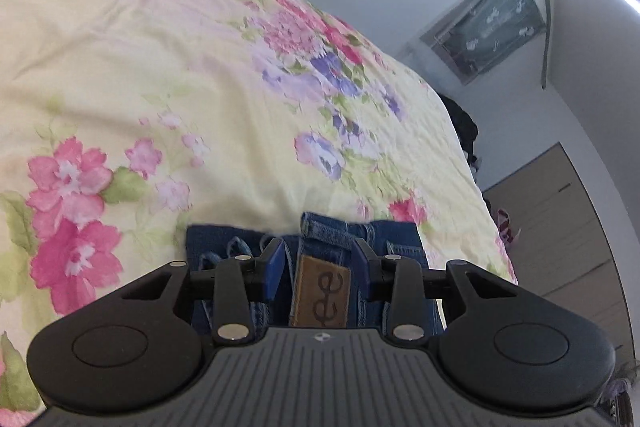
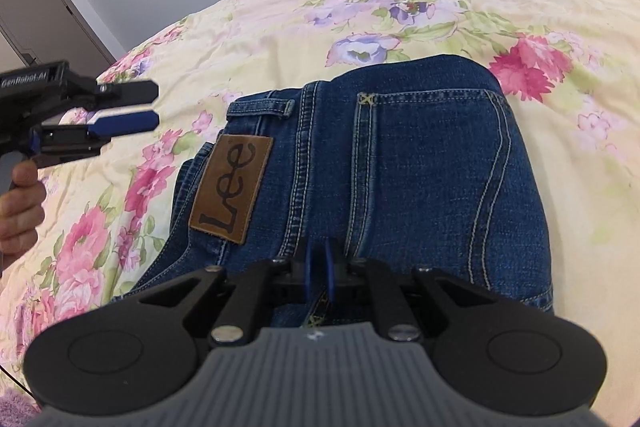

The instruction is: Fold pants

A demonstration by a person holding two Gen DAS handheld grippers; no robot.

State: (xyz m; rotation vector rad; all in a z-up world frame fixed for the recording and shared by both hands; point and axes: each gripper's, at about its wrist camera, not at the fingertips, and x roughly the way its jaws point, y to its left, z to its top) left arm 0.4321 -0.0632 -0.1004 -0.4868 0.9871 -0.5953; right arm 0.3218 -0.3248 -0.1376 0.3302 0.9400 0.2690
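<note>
On the bed point(image 2: 460, 7), flowered quilt uppermost: one pair of blue jeans point(image 2: 420, 155), waist end in view, back side up, leather patch point(image 2: 232, 187) beside the centre seam and a back pocket point(image 2: 436, 147) on the far side of that seam from the patch; legs out of frame, so the fold count cannot be told. Right hand-held gripper point(image 2: 318, 267): fingers pressed nearly together, pinching a ridge of denim at the seam just below the patch, probably to hold or lift the seat for a fold. Left hand-held gripper point(image 2: 154, 103): fingers spread with a clear gap, hanging apart from the waistband, off the patch's outer side; its own camera shows the patch point(image 1: 322, 295) and a belt loop point(image 1: 324, 231) between the fingers point(image 1: 274, 269), nothing gripped, likely lined up to take the waistband. Containers: none visible. A framed picture point(image 1: 486, 23) hangs on the wall beyond the bed.
</note>
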